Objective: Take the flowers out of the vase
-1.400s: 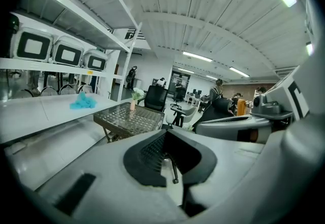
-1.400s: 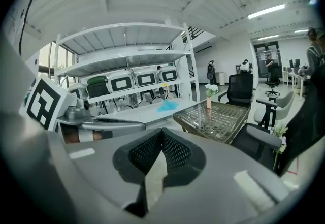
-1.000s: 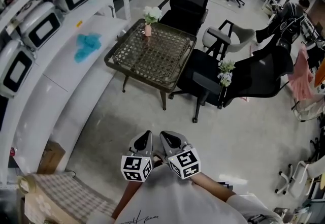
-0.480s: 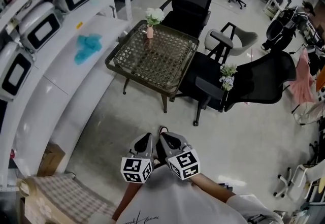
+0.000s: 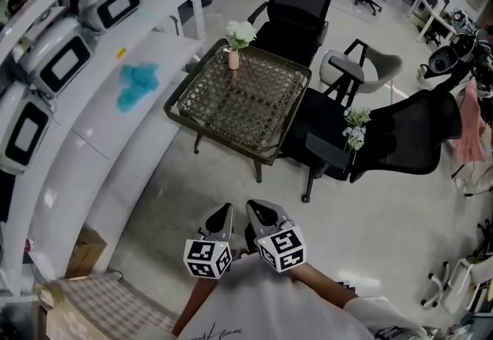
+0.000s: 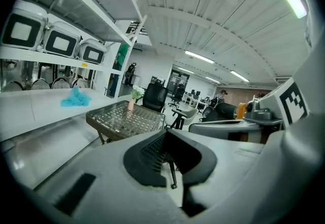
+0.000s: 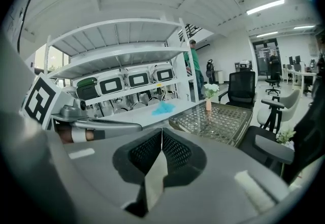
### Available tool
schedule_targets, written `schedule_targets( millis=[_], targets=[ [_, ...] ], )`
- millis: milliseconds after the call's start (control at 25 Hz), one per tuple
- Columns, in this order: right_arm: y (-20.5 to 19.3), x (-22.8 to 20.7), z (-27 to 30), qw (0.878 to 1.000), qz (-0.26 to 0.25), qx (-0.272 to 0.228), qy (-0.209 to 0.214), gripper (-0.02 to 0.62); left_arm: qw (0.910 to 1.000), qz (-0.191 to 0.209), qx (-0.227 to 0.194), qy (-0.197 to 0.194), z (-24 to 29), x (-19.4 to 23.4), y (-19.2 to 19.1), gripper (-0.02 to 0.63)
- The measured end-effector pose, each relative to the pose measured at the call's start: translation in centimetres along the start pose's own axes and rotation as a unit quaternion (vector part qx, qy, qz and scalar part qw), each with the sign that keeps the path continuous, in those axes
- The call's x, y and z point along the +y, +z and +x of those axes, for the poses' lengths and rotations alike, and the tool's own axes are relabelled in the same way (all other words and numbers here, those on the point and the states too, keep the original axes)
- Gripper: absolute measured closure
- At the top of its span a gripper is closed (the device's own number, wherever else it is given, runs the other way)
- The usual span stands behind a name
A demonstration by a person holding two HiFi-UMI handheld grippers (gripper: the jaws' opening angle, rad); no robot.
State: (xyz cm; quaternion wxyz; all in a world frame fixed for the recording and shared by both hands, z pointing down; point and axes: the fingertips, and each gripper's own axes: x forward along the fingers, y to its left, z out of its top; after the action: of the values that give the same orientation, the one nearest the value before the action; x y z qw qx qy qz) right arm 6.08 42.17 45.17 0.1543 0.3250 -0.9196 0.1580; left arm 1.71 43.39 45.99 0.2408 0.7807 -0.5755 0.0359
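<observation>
A small pink vase (image 5: 233, 59) with white flowers (image 5: 240, 32) stands upright at the far corner of a woven-top table (image 5: 254, 111), well ahead of me. The vase (image 6: 131, 105) is small and distant in the left gripper view, and the vase (image 7: 208, 104) with its flowers (image 7: 210, 88) looks the same in the right gripper view. A second small bunch of flowers (image 5: 356, 126) lies on a black chair. My left gripper (image 5: 219, 217) and right gripper (image 5: 262, 213) are side by side near my body, both shut and empty, far from the table.
A white counter (image 5: 100, 138) with a blue cloth (image 5: 137, 84) runs along the left under shelves of white machines (image 5: 58, 61). Black office chairs (image 5: 385, 138) and a grey chair (image 5: 362, 69) crowd the table's right and far sides. A cardboard box (image 5: 85, 246) sits at the lower left.
The whole view has advanced toward the table, which now sits slightly lower and to the right in the head view. Both grippers stay shut, side by side.
</observation>
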Motion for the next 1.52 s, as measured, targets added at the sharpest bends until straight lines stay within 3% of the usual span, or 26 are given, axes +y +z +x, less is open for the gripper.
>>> schedule_targets(
  millis=[400, 680, 1080, 1520],
  targets=[
    [4.1, -5.5, 4.7, 1.000, 0.005, 0.000, 0.001, 0.588, 0.9994, 0.010, 0.020, -0.025, 8.2, 1.0, 3.6, 0.606],
    [6.5, -8.2, 6.7, 0.999, -0.037, 0.008, -0.007, 0.593, 0.9987, 0.006, -0.008, -0.049, 14.2, 1.0, 8.3, 0.606],
    [9.5, -14.1, 10.4, 0.999, -0.032, -0.015, -0.012, 0.586, 0.9994, 0.011, -0.011, -0.032, 19.8, 2.5, 10.4, 0.606],
    [10.9, -17.6, 12.3, 1.000, -0.008, -0.022, -0.011, 0.571, 0.9996, 0.013, -0.017, -0.020, 22.8, 3.7, 13.0, 0.606]
  ],
)
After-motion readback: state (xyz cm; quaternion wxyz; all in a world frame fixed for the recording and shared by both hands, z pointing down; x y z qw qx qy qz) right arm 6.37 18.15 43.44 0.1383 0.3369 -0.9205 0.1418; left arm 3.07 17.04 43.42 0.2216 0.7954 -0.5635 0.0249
